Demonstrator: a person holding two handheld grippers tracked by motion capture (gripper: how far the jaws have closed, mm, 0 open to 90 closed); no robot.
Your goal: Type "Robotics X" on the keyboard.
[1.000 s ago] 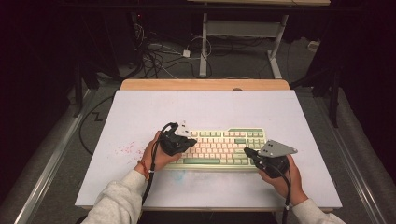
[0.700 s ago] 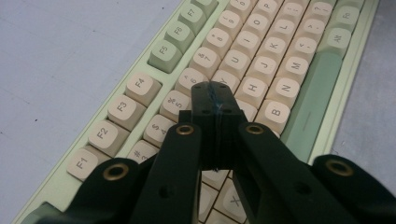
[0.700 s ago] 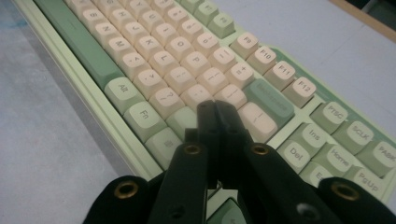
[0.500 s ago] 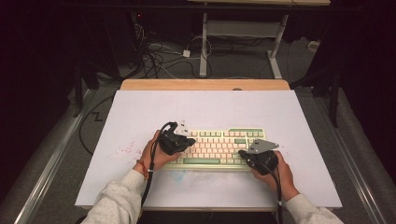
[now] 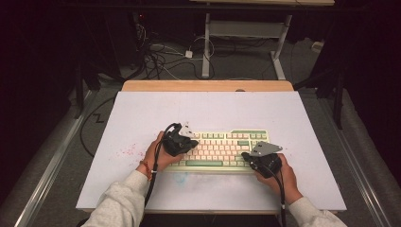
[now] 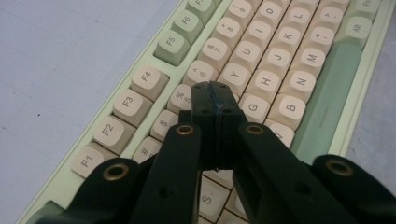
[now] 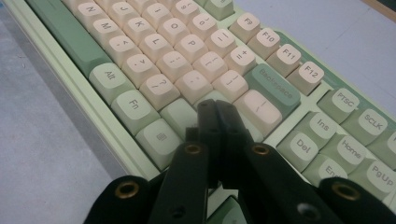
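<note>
From above my hands hide the tips, but up close I see my left gripper (image 6: 215, 93), jaws pressed together, over the T key and my right gripper (image 7: 215, 109), likewise together, by Backspace on the keyboard (image 5: 222, 146) near the desk's (image 5: 142, 113) front edge.

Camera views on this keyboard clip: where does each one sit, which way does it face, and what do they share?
High view: above the person's side, facing forward and down on the white table; forearms, left gripper, right gripper.
Left gripper view: rides that gripper, looking along shut jaws at the F to Y keys.
Right gripper view: rides that gripper, shut jaws by the Backspace key.
Shared: the green and cream keyboard.
</note>
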